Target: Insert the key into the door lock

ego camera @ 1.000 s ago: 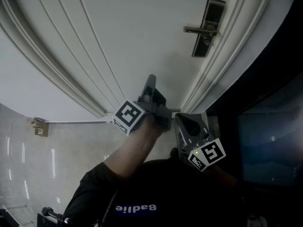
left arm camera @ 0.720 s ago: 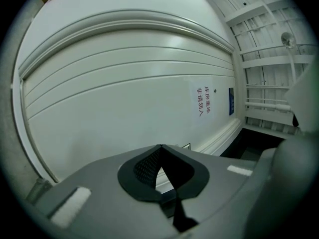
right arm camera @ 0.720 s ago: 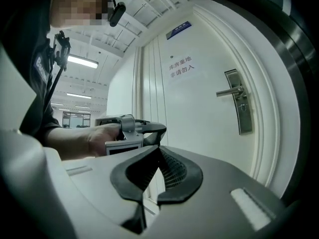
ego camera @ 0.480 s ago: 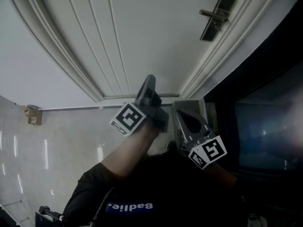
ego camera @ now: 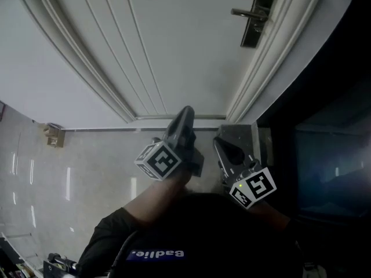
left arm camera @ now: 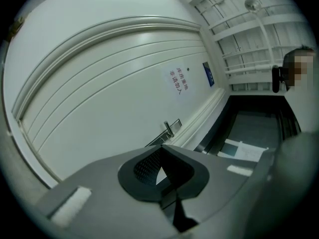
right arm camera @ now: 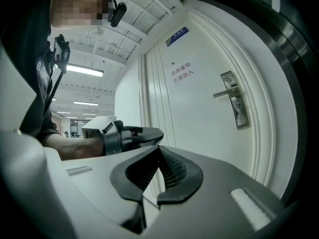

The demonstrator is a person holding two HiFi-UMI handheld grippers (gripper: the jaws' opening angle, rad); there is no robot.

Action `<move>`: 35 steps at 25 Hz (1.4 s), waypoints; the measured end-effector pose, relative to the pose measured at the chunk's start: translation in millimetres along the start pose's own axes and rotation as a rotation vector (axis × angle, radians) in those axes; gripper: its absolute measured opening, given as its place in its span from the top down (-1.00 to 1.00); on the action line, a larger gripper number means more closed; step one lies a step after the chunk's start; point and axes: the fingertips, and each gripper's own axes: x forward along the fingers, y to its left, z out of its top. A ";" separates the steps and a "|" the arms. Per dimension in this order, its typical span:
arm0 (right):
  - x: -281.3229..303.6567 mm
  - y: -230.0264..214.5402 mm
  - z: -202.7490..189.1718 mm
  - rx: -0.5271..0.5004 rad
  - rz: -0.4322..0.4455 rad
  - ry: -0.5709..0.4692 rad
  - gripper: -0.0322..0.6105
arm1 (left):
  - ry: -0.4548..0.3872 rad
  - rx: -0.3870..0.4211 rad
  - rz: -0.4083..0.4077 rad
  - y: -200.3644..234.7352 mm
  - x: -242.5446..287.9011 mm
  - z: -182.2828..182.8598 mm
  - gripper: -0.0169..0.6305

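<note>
Door lock [ego camera: 253, 28] is seen at 1 o'clock in head view, on the white door [ego camera: 174, 39], well apart from both tools. Left tool [left arm camera: 161, 151] is pressed together, with nothing seen in it. Right tool [right arm camera: 159, 151] is pressed together. A thin pale sliver low between its jaws may be the key, unconfirmed. Key is judged light, stiff, thin and slippery. It is best pinched by the bow, blade left projecting.

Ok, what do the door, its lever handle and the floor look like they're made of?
Door: painted white, wood or metal unclear; smooth matte skin, moulded ribs.
Lever handle: probably metal, silvery satin sheen.
Floor: polished stone or tile, mirroring light streaks.
</note>
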 end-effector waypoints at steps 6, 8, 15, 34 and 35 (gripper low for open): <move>-55.7 -16.5 -3.6 0.053 0.048 -0.041 0.89 | 0.063 0.170 0.039 -44.5 -25.5 -54.7 0.90; -70.2 -23.8 -9.6 0.075 0.055 -0.042 0.89 | 0.086 0.219 0.057 -54.5 -32.4 -71.2 0.90; -95.7 -19.1 -25.8 0.116 0.090 -0.029 0.89 | 0.126 0.388 0.075 -75.3 -67.0 -94.5 0.90; -72.2 169.7 -52.3 0.011 -0.032 0.036 0.89 | 0.192 0.579 -0.117 -62.4 -257.0 -36.3 0.90; -70.4 177.9 -54.5 0.010 -0.048 0.041 0.89 | 0.198 0.583 -0.127 -59.6 -265.2 -32.9 0.90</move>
